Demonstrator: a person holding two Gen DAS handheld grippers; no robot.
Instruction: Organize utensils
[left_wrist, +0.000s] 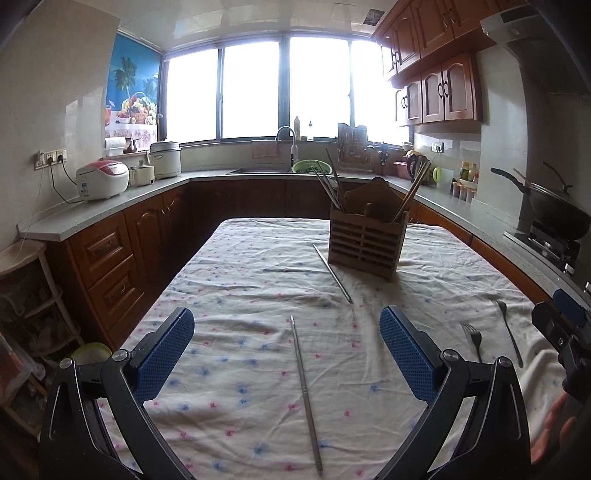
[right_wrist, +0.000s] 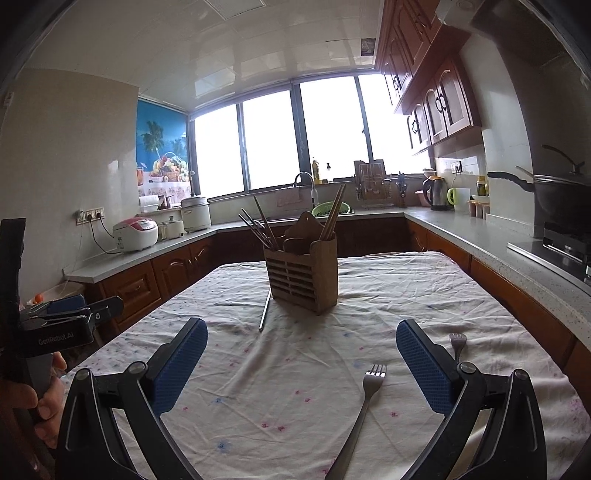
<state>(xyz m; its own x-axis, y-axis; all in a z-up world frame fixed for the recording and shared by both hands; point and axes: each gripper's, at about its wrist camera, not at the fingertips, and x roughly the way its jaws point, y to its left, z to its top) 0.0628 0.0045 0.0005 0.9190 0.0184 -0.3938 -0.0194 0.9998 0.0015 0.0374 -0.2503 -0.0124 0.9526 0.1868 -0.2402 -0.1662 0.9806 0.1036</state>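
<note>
While both tongs are gaping wide, holding nothing: steel chopstick (left_wrist: 306, 402) is lying btwn left tongs (left_wrist: 286, 354); fork (right_wrist: 364, 398) btwn right tongs (right_wrist: 301, 363). Probably light, stiff, slippery; I'm advising mid-shaft pinch. Holder (left_wrist: 365, 240) is standing beyond.

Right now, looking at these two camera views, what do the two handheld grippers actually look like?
Both match: the left gripper and right gripper have black angular frames with silver pivot bolts, and each finger carries a blue pad with a fine dotted grip texture. Seen side-on from the right wrist view, the left gripper's black body bears white lettering reading GenRobot.AI. No cables or sleeves are visible.
</note>
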